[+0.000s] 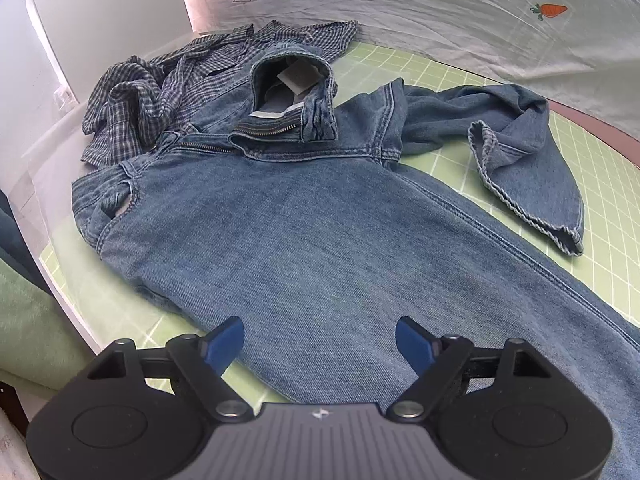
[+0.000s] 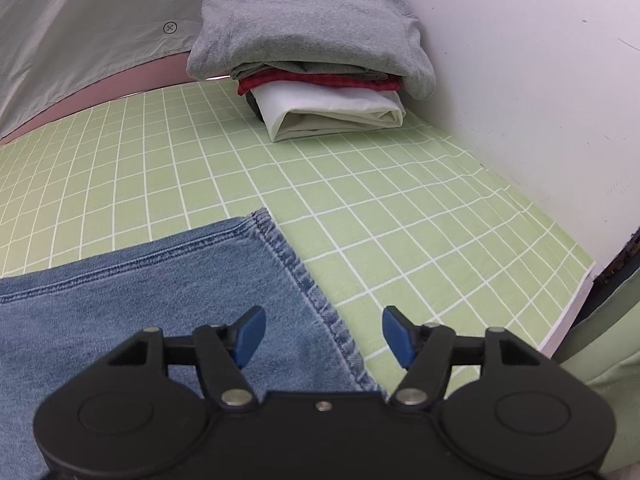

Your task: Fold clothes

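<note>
A pair of blue jeans lies spread on the green checked table cover, waistband and open zipper at the far side, one leg crumpled to the right. My left gripper is open and empty, just above the near part of the jeans. In the right wrist view the hem end of a jeans leg lies flat on the green cover. My right gripper is open and empty, over the hem's right edge.
A crumpled blue checked shirt lies behind the jeans at the far left. A stack of folded clothes, grey on red on white, sits at the far right by a white wall. A grey printed sheet hangs behind.
</note>
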